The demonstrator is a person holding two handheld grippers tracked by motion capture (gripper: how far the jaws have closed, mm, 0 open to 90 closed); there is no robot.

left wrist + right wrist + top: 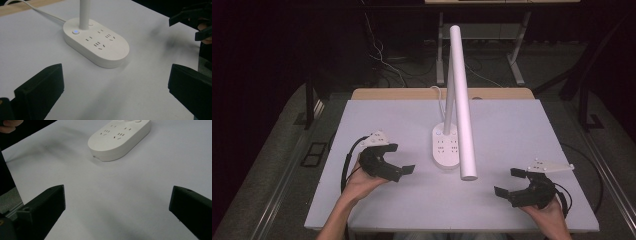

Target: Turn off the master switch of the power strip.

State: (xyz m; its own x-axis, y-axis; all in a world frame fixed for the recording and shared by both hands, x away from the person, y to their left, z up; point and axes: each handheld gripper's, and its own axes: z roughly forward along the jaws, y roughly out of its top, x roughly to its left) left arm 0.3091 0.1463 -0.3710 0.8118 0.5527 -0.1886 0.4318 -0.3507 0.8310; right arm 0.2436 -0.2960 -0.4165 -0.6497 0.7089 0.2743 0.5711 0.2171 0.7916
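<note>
On the white table [512, 130], both open grippers flank the lamp base [445, 146].

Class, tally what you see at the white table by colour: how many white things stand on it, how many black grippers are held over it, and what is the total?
White: 1, the desk lamp with sockets in its base.
Black: 2, the left gripper and the right gripper, both open.
Total: 3, over the white table.

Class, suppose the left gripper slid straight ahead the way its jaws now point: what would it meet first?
Probably the lamp base with its sockets, just beyond the open left gripper; bare white table lies between them.
</note>
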